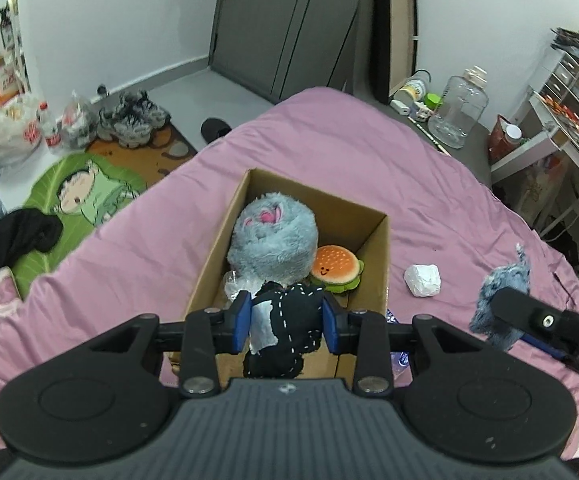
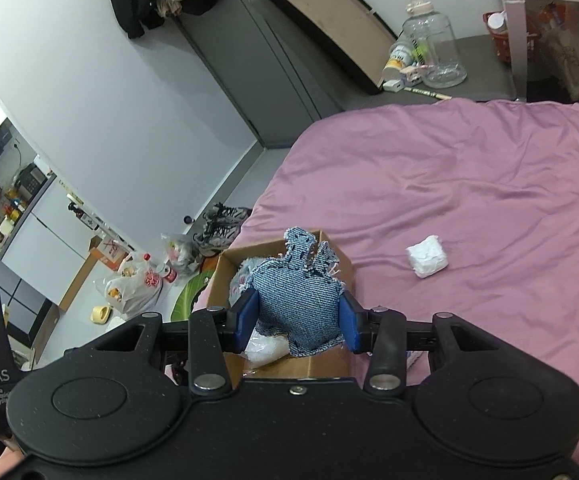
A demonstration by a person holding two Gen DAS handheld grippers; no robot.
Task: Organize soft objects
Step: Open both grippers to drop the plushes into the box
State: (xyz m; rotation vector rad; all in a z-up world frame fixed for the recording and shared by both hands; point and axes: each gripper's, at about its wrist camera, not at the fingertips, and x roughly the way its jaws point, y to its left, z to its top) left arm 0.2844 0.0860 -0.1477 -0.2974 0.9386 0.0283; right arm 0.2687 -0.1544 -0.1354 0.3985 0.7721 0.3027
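A cardboard box (image 1: 377,248) stands on the pink bed (image 1: 129,264). Inside lie a fluffy grey-blue plush (image 1: 273,240) and a burger plush (image 1: 335,266). My left gripper (image 1: 285,320) is shut on a black stitched soft toy (image 1: 289,312) over the box's near end. My right gripper (image 2: 299,320) is shut on a blue denim soft toy (image 2: 297,296) above the box (image 2: 219,280); the toy also shows in the left wrist view (image 1: 501,296), right of the box. A white crumpled bundle (image 1: 422,280) lies on the bed right of the box, also in the right wrist view (image 2: 427,256).
Left of the bed are a green cartoon rug (image 1: 77,196), sneakers (image 1: 133,116), plastic bags (image 1: 5,132) and black clothing (image 1: 13,236). Beyond the bed stand a clear jar (image 1: 457,108), a grey wardrobe (image 1: 285,24) and a cluttered white desk (image 1: 561,132).
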